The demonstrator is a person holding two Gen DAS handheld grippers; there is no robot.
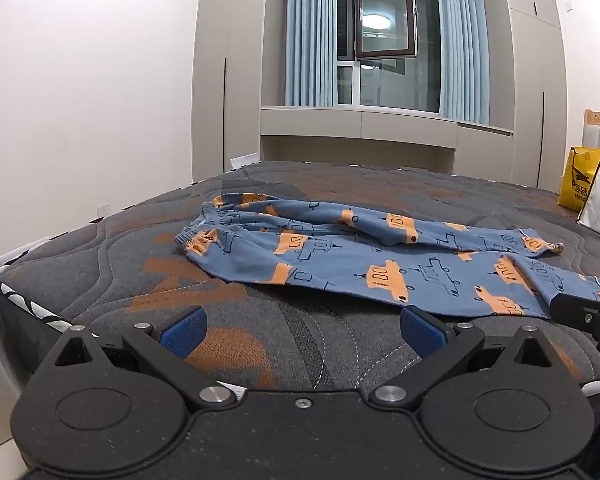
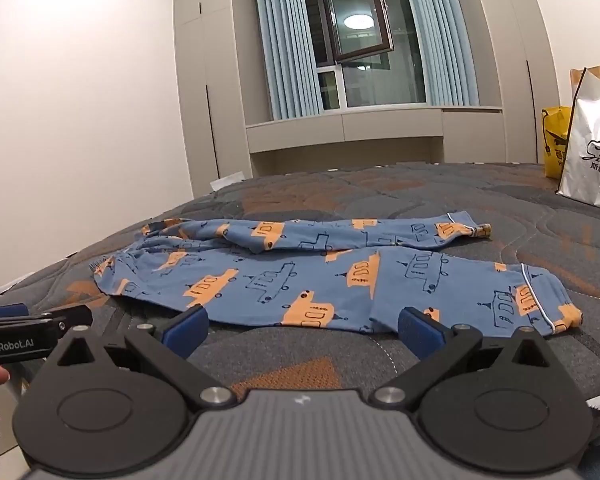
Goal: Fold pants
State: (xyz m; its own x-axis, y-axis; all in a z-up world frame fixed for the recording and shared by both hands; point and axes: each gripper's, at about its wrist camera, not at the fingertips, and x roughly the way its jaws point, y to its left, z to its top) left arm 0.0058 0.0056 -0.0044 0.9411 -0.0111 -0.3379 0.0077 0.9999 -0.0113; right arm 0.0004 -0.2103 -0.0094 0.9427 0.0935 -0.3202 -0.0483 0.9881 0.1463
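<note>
We see the blue pajama pants [image 2: 300,276] with orange vehicle prints lying flat across the quilted mattress [image 2: 300,360], waistband to the left, cuffs to the right. Our left gripper [image 1: 302,330] and right gripper [image 2: 302,330] hover just before the near edge, jaws wide and holding nothing. A white shopping bag [image 2: 594,148] and a yellow bag [image 2: 556,140] stand at the far right.

Left gripper [image 1: 303,330] spread wide, empty, above mattress [image 1: 100,248]; blue patterned pants [image 1: 340,256] beyond, apart.
</note>
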